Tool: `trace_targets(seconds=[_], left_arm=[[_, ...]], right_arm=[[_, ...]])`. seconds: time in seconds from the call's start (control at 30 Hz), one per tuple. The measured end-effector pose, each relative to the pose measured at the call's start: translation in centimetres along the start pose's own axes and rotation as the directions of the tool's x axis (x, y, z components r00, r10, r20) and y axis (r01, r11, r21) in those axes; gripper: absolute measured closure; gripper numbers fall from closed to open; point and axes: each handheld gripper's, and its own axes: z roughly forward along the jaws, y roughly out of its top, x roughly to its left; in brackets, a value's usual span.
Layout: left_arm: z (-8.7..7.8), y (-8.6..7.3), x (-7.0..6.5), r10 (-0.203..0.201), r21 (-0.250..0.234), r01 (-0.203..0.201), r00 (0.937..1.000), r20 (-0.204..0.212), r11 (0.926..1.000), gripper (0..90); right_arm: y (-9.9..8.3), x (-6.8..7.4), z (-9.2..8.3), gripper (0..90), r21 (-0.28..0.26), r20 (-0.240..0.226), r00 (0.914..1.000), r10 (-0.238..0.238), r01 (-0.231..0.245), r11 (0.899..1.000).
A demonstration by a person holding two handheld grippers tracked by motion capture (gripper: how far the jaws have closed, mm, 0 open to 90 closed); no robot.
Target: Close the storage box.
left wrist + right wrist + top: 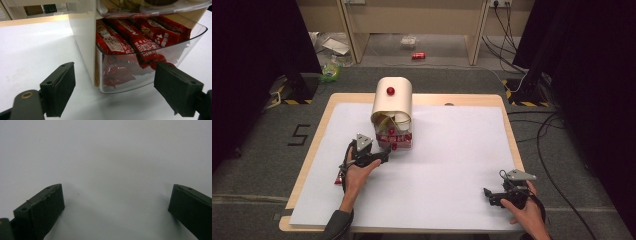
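Note:
A cream box (392,100) with a rounded lid and a red knob (390,91) stands at the back middle of the white sheet (452,150). Its clear lower drawer (150,72) is pulled out and holds several red snack packets (140,40). My left gripper (386,151) is open just in front of the drawer's left corner, and in the left gripper view (115,82) the drawer sits between its spread jaws without touching them. My right gripper (487,194) rests open at the front right, with bare sheet between its jaws (116,195).
A red packet (338,179) lies by the person's left wrist near the table's left edge. On the floor behind the table are a red can (418,55) and some litter. Cables (542,135) trail on the floor at the right.

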Motion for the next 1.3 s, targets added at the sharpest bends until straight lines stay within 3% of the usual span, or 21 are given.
trace_targets(seconds=[0.87,1.3], left_arm=[[0.9,0.3,0.1,-0.002,0.001,0.002,0.9996,-0.027,1.0,14.6],[-0.3,0.4,0.1,-0.037,-0.003,0.037,0.9993,0.01,0.9993,19.0]], right_arm=[[0.0,0.0,0.0,0.6,-0.002,0.0,1.0,-0.001,0.001,1.0],[0.0,0.0,0.0,0.6,-0.003,0.001,1.0,-0.002,0.002,1.0]])
